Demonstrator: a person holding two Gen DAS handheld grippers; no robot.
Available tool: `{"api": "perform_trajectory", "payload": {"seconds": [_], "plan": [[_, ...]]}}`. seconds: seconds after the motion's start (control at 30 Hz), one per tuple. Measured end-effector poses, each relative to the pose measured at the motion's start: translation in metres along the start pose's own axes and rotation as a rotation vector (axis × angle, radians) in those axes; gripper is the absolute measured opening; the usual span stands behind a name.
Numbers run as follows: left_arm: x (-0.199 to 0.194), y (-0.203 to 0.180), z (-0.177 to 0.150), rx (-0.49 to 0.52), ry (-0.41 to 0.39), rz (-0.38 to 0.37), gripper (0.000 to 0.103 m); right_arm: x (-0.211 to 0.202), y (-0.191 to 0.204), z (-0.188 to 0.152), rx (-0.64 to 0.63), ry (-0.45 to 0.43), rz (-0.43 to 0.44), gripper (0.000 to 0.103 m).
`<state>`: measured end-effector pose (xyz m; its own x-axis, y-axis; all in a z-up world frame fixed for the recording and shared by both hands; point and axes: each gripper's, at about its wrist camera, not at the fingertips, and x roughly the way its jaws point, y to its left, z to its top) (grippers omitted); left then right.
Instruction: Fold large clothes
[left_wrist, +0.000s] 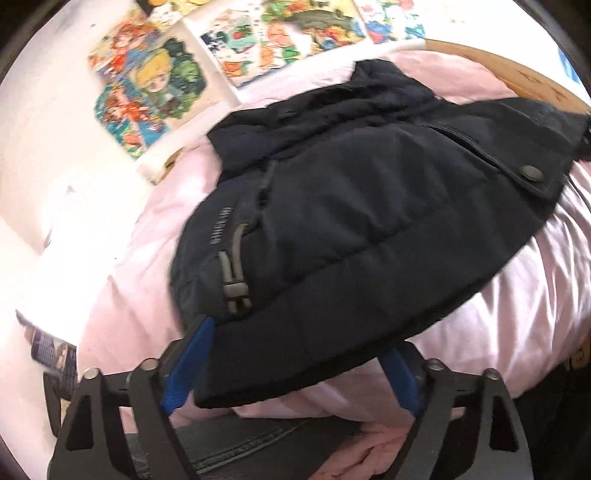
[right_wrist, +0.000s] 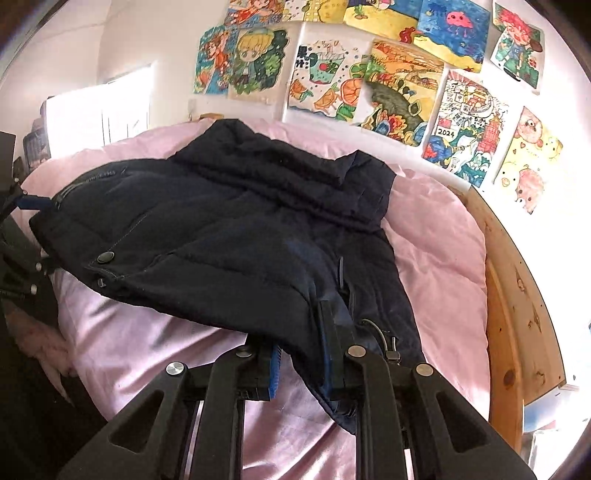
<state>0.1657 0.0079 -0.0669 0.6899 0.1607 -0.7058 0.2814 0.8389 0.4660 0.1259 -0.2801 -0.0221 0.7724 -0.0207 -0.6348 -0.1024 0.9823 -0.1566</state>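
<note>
A dark navy padded jacket (left_wrist: 351, 221) (right_wrist: 221, 229) lies spread on a pink duvet (left_wrist: 517, 295) (right_wrist: 436, 240). My left gripper (left_wrist: 295, 343) stands wide, its blue pads (left_wrist: 192, 354) on either side of the jacket's near hem. The hem covers the fingertips, and the pads do not visibly squeeze it. A grey drawcord toggle (left_wrist: 234, 280) hangs just above the left pad. My right gripper (right_wrist: 306, 354) is shut on the hem at the jacket's other corner, with fabric pinched between its pads (right_wrist: 275, 365). The left gripper (right_wrist: 33, 203) also shows at the left edge of the right wrist view.
A wooden bed frame (right_wrist: 517, 295) (left_wrist: 498, 70) curves along the duvet's right side. Several colourful drawings (right_wrist: 399, 92) (left_wrist: 147, 92) hang on the white wall behind the bed. Grey cloth (left_wrist: 240, 443) lies below the left gripper.
</note>
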Motion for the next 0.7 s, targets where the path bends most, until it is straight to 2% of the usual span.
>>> {"api": "perform_trajectory", "payload": {"seconds": [0.03, 0.1, 0.27, 0.4, 0.5, 0.7], "plan": [[-0.001, 0.000, 0.001, 0.003, -0.007, 0.008, 0.065, 0.000, -0.001, 0.000, 0.005, -0.004, 0.001, 0.015], [-0.004, 0.002, 0.003, -0.001, -0.035, 0.034, 0.052, -0.001, -0.001, 0.001, 0.012, -0.006, 0.002, 0.015], [-0.021, 0.013, 0.009, -0.013, -0.137, 0.050, 0.045, 0.000, 0.002, -0.003, 0.003, 0.000, -0.002, 0.015], [-0.031, 0.017, 0.012, 0.008, -0.203, 0.030, 0.024, -0.002, 0.007, -0.004, -0.006, 0.000, -0.011, 0.014], [-0.034, 0.012, 0.010, 0.037, -0.236, 0.021, 0.016, -0.002, 0.018, -0.005, -0.056, 0.008, -0.041, 0.010], [-0.050, 0.019, 0.010, -0.009, -0.318, -0.004, 0.007, -0.012, 0.035, -0.004, -0.130, -0.001, -0.068, 0.007]]}}
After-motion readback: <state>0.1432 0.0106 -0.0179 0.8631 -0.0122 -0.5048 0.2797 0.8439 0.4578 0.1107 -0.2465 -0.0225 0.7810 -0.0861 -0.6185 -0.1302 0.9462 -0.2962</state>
